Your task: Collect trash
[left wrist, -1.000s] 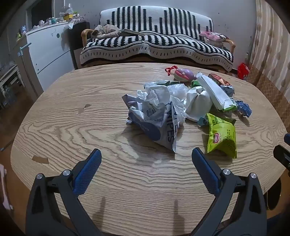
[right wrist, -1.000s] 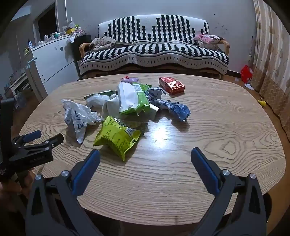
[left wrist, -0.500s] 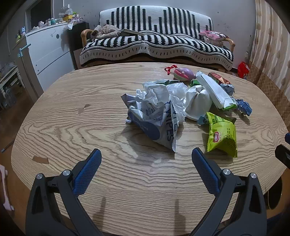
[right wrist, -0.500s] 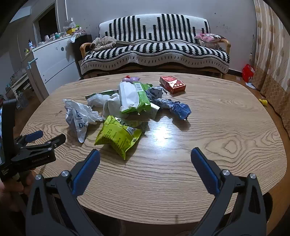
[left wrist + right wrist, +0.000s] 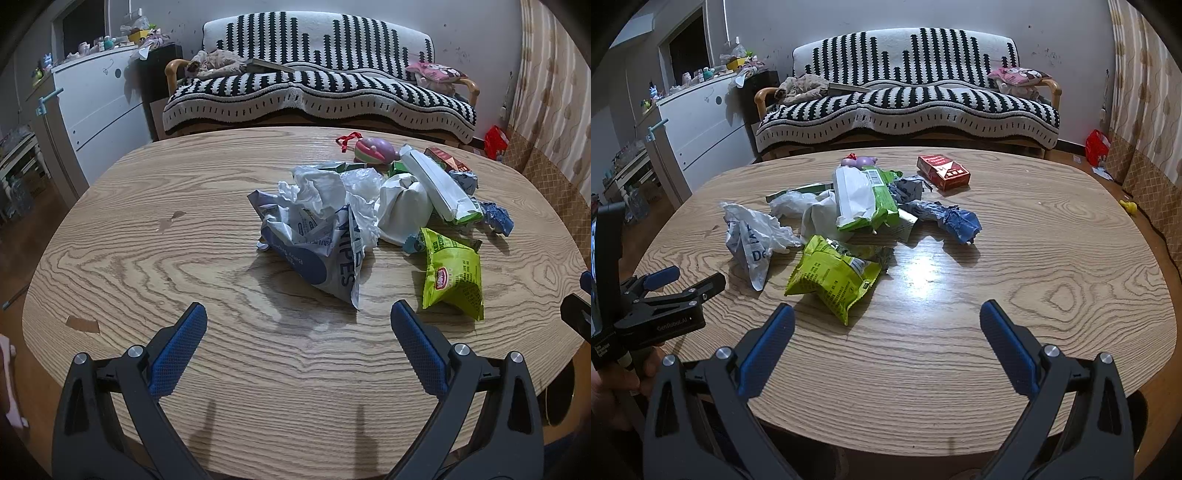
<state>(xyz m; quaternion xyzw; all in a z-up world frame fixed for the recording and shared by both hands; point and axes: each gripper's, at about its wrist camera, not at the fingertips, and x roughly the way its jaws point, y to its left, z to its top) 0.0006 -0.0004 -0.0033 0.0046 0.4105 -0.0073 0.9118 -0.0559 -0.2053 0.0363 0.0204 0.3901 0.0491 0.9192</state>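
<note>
A heap of trash lies on the oval wooden table (image 5: 147,258): a crumpled white-and-blue wipes bag (image 5: 317,240), a lime-green snack bag (image 5: 452,273), a white-and-green wipes pack (image 5: 439,188), a crumpled blue wrapper (image 5: 496,218) and a red cigarette box (image 5: 943,171). My left gripper (image 5: 298,317) is open and empty, just short of the wipes bag. My right gripper (image 5: 886,319) is open and empty, above the table's near edge, just short of the green snack bag (image 5: 834,278). The left gripper also shows at the left of the right wrist view (image 5: 683,280).
A pink-and-green toy (image 5: 373,149) with a red ribbon sits behind the heap. A striped sofa (image 5: 317,88) stands beyond the table, a white cabinet (image 5: 99,107) at the left, a curtain (image 5: 550,74) at the right.
Both views have shifted slightly; the trash sits a touch lower in the right wrist view. Both grippers stay open and empty. Nothing on the table has moved.
</note>
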